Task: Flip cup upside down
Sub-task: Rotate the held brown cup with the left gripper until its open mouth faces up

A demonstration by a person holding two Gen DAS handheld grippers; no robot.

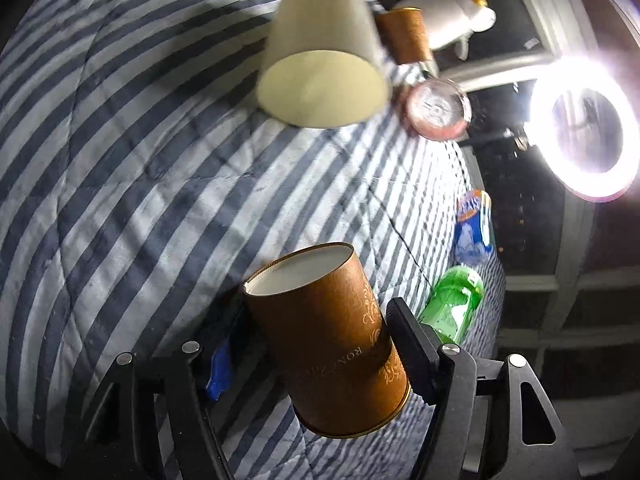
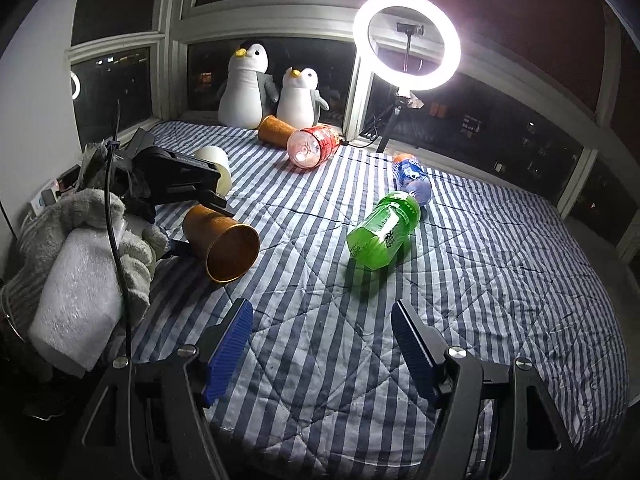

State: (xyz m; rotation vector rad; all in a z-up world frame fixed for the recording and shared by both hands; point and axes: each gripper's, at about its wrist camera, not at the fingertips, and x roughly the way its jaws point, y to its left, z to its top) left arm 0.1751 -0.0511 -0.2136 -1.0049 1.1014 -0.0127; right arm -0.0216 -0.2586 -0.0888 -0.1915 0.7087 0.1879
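Note:
A brown paper cup [image 1: 328,336] with gold print is clamped between my left gripper's [image 1: 312,340] fingers and held in the air, tilted on its side. In the left wrist view its white base faces away from the camera. In the right wrist view the same cup [image 2: 222,242] lies sideways in the left gripper [image 2: 208,220], its open mouth towards the camera, just above the striped quilt [image 2: 360,340]. My right gripper [image 2: 320,344] is open and empty, low over the quilt's near part.
On the quilt lie a cream cup [image 2: 216,164], a second brown cup [image 2: 274,130], a red bottle [image 2: 314,146], a green bottle [image 2: 382,230] and a blue bottle [image 2: 408,172]. Two plush penguins [image 2: 244,88] and a ring light [image 2: 408,42] stand by the window.

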